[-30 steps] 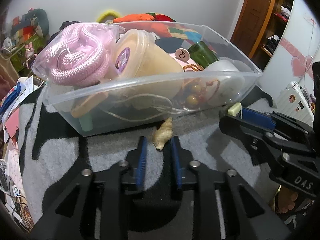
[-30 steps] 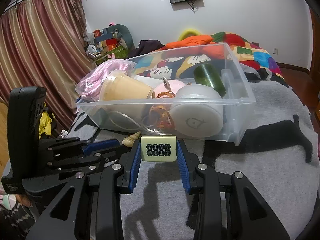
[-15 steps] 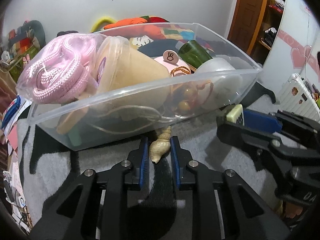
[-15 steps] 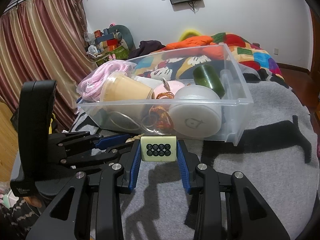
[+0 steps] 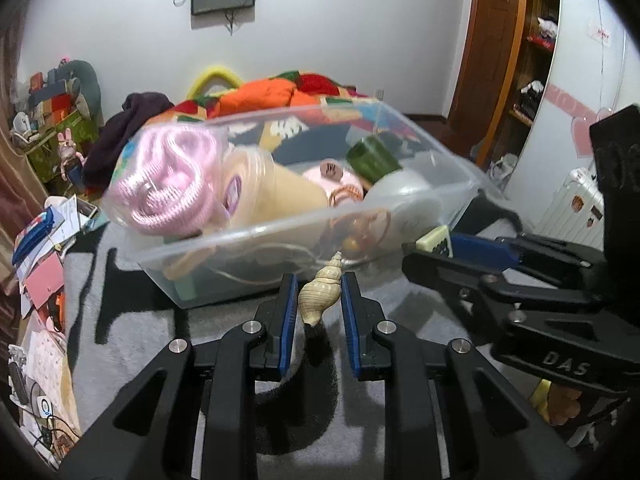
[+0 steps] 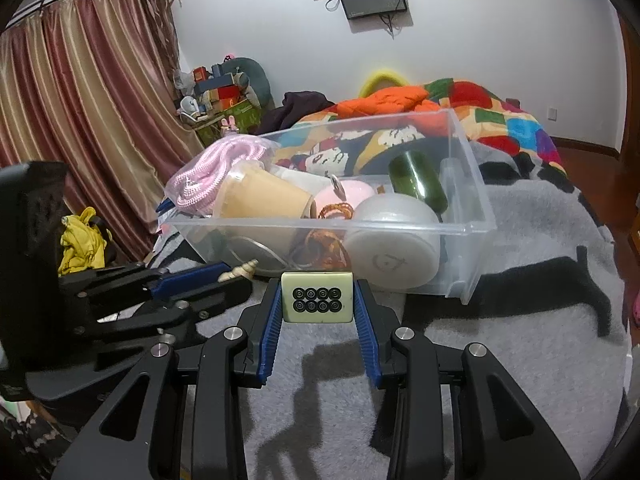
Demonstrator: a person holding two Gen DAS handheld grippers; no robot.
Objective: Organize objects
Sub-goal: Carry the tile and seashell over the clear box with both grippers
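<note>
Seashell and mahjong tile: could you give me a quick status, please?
Left gripper shut on seashell. Right gripper shut on mahjong tile. Both short of clear bin, already crowded. Nothing blocking the near rim.

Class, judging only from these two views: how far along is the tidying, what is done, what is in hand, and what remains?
Mostly done: the bin already holds the pink rope, cup, green bottle and white roll. In hand: the left gripper grips a shell, the right gripper a tile, both just short of the bin. Left: dropping both in.
</note>
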